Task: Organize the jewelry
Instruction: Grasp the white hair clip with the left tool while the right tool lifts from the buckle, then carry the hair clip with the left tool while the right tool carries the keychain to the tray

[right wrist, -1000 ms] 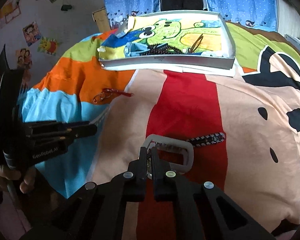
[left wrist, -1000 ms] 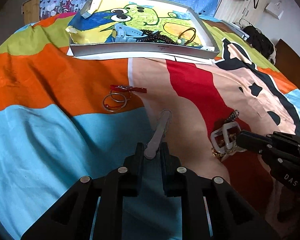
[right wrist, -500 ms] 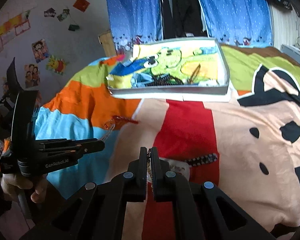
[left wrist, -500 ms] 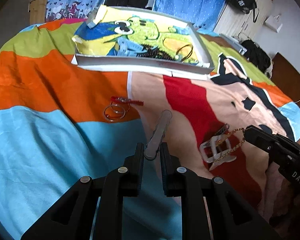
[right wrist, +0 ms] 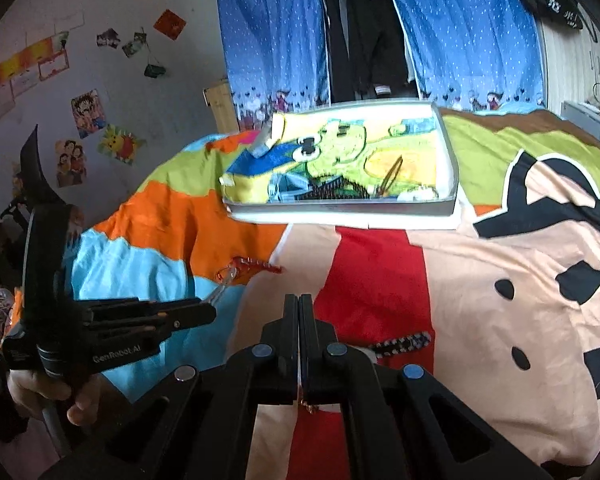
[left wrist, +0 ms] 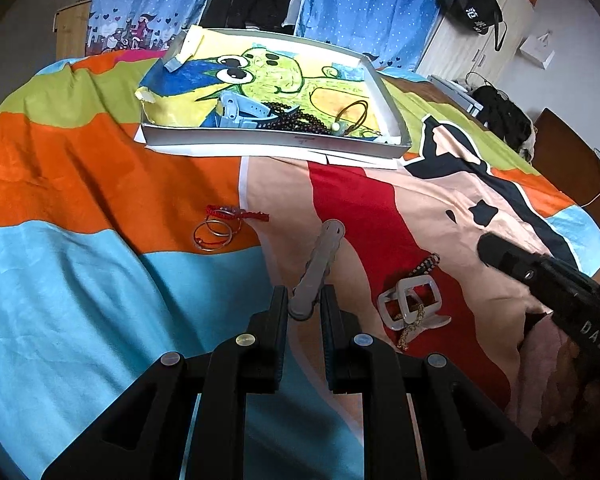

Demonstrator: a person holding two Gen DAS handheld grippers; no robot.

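Observation:
My left gripper is shut on a grey strap that sticks out forward above the bedspread. My right gripper is shut; a bit of gold chain shows under its jaws, and most of the chain lies on the bed by a white buckle and a braided cord. Thin ring bangles and a red cord lie to the left. The shallow tray at the back holds a blue watch strap, dark beads and a gold bangle.
A colourful bedspread covers the whole surface. Blue curtains and dark clothes hang behind the tray. A white cabinet with a black bag stands at the back right.
My right gripper has risen and drawn back from the white buckle, pulling the gold chain up and then away. The buckle and chain have shifted on the bed. My left gripper keeps the grey strap.

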